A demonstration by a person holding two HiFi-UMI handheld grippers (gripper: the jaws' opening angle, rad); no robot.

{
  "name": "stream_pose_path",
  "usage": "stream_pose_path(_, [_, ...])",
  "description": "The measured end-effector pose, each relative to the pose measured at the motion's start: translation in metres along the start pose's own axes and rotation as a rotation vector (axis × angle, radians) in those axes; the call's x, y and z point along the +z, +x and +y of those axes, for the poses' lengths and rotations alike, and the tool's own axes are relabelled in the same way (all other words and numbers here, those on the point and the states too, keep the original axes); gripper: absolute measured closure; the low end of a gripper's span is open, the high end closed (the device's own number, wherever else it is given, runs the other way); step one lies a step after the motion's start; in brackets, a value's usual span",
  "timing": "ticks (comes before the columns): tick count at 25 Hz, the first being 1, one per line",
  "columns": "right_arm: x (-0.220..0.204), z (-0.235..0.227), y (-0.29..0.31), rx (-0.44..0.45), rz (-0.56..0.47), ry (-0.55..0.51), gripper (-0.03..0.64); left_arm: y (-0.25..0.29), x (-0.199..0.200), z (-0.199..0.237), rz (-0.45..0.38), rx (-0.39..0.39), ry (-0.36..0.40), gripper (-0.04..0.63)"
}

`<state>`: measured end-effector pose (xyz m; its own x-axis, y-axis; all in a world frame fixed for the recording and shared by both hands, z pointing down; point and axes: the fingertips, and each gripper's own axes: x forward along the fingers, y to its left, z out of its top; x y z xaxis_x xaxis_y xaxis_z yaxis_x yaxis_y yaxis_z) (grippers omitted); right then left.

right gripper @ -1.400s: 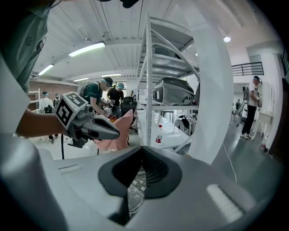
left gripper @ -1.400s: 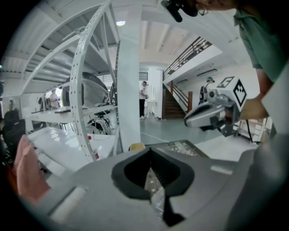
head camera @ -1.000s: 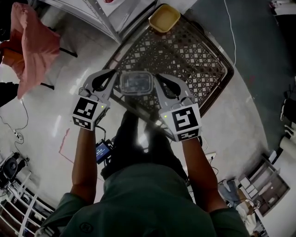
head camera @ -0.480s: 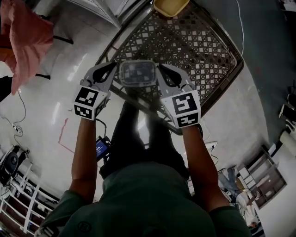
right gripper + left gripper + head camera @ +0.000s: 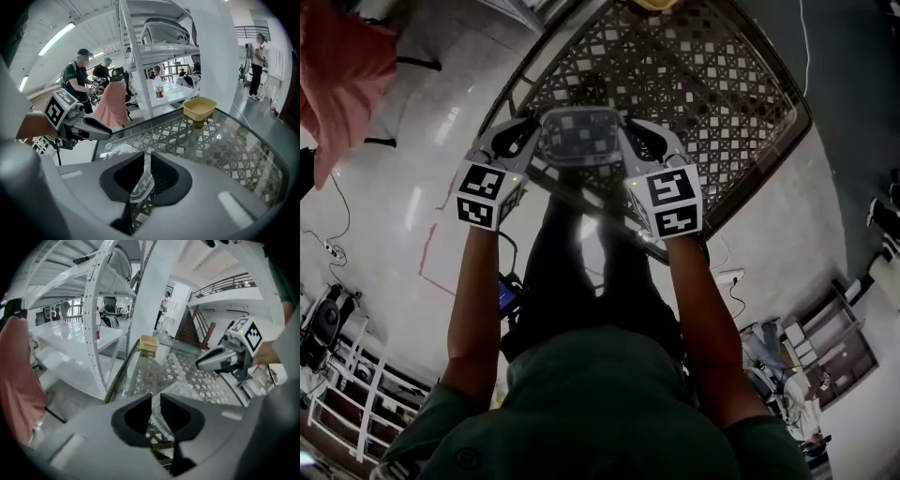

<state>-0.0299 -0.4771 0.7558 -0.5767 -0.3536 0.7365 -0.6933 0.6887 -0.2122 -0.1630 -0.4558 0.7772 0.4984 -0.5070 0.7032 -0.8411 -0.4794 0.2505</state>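
A clear plastic container (image 5: 579, 134) hangs between my two grippers above the near edge of a glass-topped lattice table (image 5: 722, 122). My left gripper (image 5: 531, 142) is shut on the container's left rim, and my right gripper (image 5: 628, 142) is shut on its right rim. In the left gripper view the jaws (image 5: 155, 404) pinch the thin clear rim, with the right gripper (image 5: 220, 360) across from them. In the right gripper view the jaws (image 5: 146, 172) hold the container (image 5: 117, 151), and the left gripper (image 5: 89, 129) is opposite.
A yellow bowl (image 5: 200, 108) stands at the table's far edge, beside a white shelf rack (image 5: 96, 310). A pink cloth (image 5: 337, 84) hangs over a chair at the left. People (image 5: 77, 77) stand in the background. My legs are below the table's near edge.
Both grippers carried the container forward, from in front of the table's near edge to over it. Both gripper views tipped down from the room to the tabletop.
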Motion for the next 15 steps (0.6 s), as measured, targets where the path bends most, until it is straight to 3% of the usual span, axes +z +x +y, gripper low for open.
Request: stream_pose_path(15, [-0.067, -0.013, 0.042, 0.003, 0.12, 0.143, 0.554, 0.032, -0.045, 0.0, 0.065, -0.03, -0.079, 0.509])
